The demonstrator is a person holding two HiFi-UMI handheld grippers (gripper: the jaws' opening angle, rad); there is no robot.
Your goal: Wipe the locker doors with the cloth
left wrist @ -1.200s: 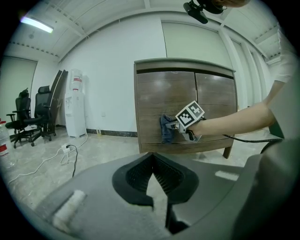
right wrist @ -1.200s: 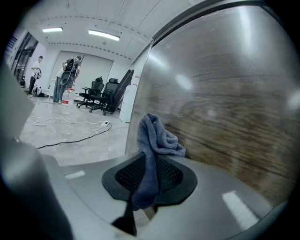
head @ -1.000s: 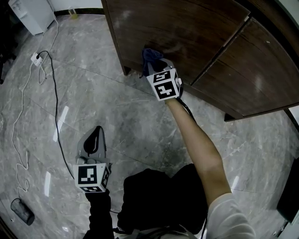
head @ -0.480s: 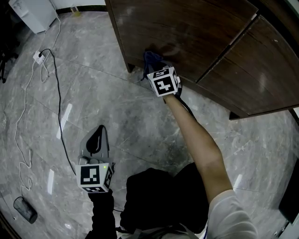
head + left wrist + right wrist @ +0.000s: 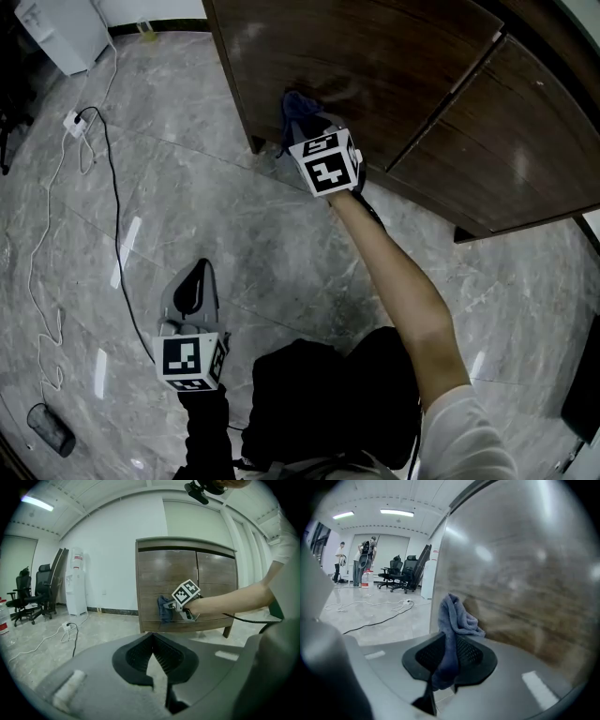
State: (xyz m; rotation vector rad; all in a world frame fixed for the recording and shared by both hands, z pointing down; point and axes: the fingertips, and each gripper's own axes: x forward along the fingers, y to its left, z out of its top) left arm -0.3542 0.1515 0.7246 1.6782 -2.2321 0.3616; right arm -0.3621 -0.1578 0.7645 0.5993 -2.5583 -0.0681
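Head view: we reach our bare right forearm [image 5: 394,281] straight out and slightly downward, and the right gripper [image 5: 302,124] presses a soft, crumpled blue cloth [image 5: 294,105] against the lower left of the dark, glossy wood-grain locker door [image 5: 375,56]. In the right gripper view its ribbed jaws clamp the cloth's hanging fold. Our left gripper [image 5: 194,286] hangs low over the grey marbled floor [image 5: 234,206], well apart from the locker, jaws pressed together with nothing between them.

Glossy wood locker doors [image 5: 375,66], fuzzy cloth [image 5: 452,620]
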